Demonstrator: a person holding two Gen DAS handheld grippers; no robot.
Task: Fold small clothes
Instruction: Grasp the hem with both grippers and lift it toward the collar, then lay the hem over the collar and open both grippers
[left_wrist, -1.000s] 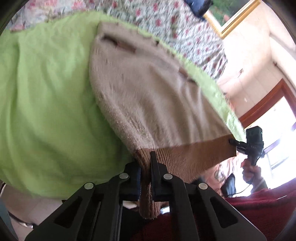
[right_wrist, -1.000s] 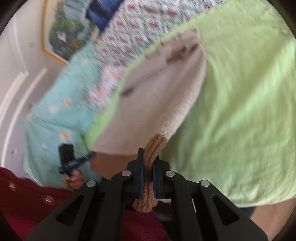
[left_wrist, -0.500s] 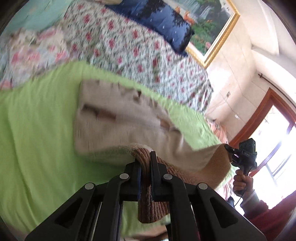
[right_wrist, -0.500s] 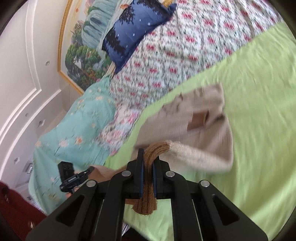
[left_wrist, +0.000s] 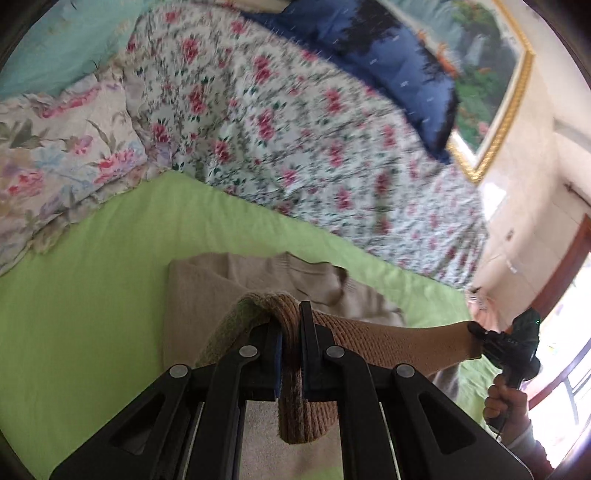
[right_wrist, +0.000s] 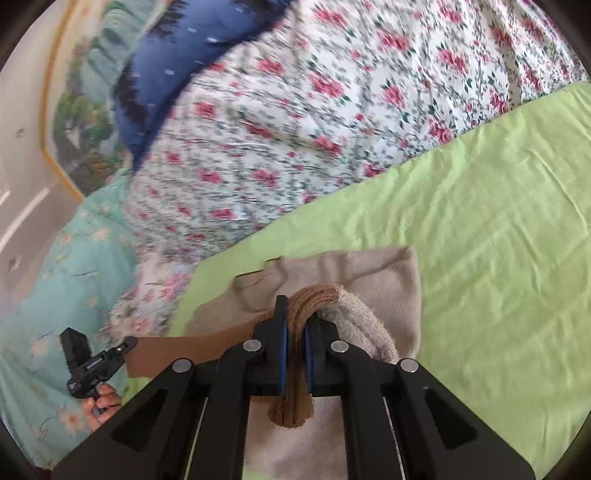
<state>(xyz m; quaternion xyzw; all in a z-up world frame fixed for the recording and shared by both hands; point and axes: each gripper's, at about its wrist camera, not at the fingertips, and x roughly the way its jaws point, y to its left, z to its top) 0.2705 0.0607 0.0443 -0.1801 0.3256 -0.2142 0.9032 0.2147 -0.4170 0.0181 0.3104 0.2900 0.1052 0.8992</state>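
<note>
A small beige knit sweater (left_wrist: 207, 291) with a brown ribbed hem (left_wrist: 391, 343) lies on a lime green sheet (left_wrist: 92, 295). My left gripper (left_wrist: 290, 332) is shut on one corner of the hem. My right gripper (right_wrist: 295, 332) is shut on the other corner of the hem (right_wrist: 314, 295). The hem is stretched between the two grippers and carried over the sweater's far part (right_wrist: 369, 273), which lies flat on the sheet (right_wrist: 480, 240). The right gripper shows in the left wrist view (left_wrist: 476, 330), the left one in the right wrist view (right_wrist: 125, 345).
A floral quilt (left_wrist: 277, 122) lies beyond the green sheet, with a blue pillow (left_wrist: 388, 62) and a framed painting (left_wrist: 491, 85) behind it. A teal floral blanket (right_wrist: 55, 295) lies to the left in the right wrist view. A window is at the right.
Both grippers have carried the hem forward over the sweater towards its far edge, doubling it over. The views have tilted up to show more of the quilt and pillow.
</note>
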